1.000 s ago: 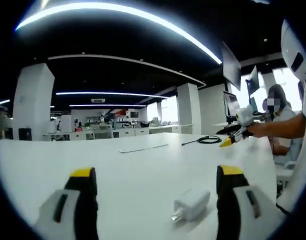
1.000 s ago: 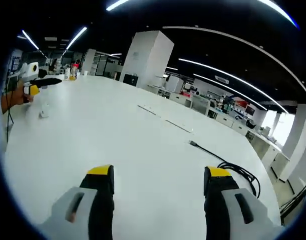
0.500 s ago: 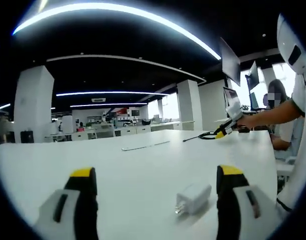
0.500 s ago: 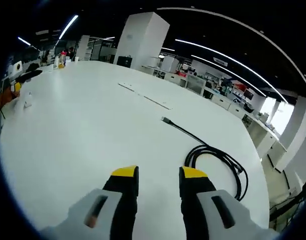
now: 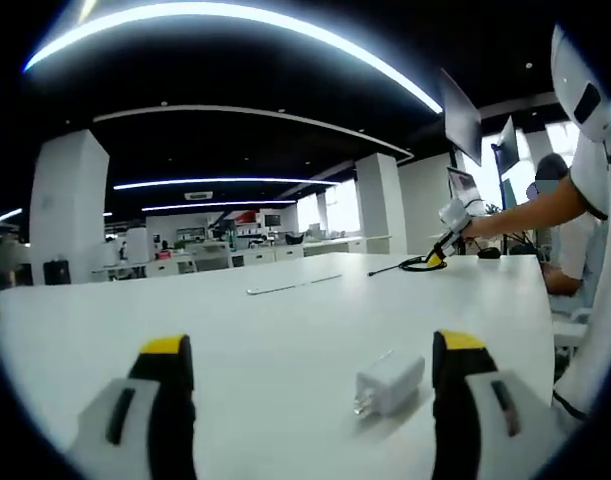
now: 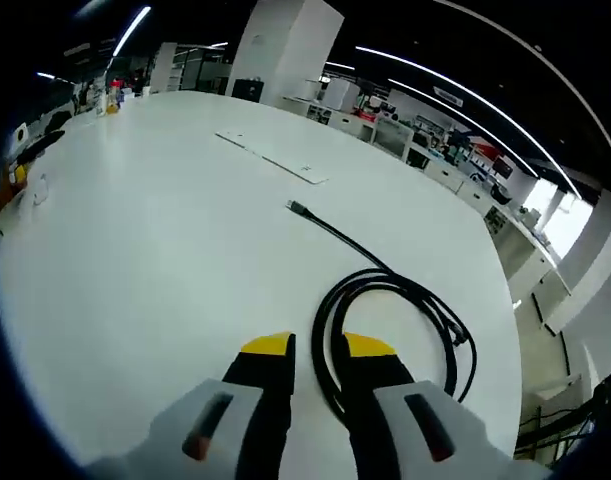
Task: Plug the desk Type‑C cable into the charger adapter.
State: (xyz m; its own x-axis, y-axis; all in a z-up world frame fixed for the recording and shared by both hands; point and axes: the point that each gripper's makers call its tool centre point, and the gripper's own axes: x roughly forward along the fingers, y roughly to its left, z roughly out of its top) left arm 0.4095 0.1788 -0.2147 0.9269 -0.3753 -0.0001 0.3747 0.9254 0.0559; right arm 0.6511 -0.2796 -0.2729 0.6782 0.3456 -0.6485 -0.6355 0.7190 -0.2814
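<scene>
We are seeing one black Type-C cable (image 6: pixel 400 300) lying coiled on the white desk (image 6: pixel 165 230), its free plug end stretching away toward the far left of the coil. In the right gripper view, our right gripper (image 6: pixel 315 350) is sitting at the near edge of that coil, its yellow-tipped jaws narrowed with a strand of the loop running between them; we cannot tell whether the pads are actually pressing on it. In the left gripper view the same cable (image 5: pixel 417 264) is showing far off on the right of the desk, with the right gripper (image 5: pixel 447 240) and the person's arm (image 5: pixel 525 210) reaching down to it.

One white charger adapter (image 5: pixel 389 381) is lying on its side on the desk (image 5: pixel 265 330), its two metal prongs pointing left. It is resting near the right jaw of our left gripper (image 5: pixel 315 350), whose jaws are standing wide apart and holding nothing.

The desk is a broad, white, glossy surface with one narrow slot cover (image 6: pixel 270 160) set into it. Around it an open office is spreading out: white pillars (image 5: pixel 70 205), curved ceiling light strips (image 5: pixel 235 20), further desks, and monitors (image 5: pixel 463 130) at the far right.
</scene>
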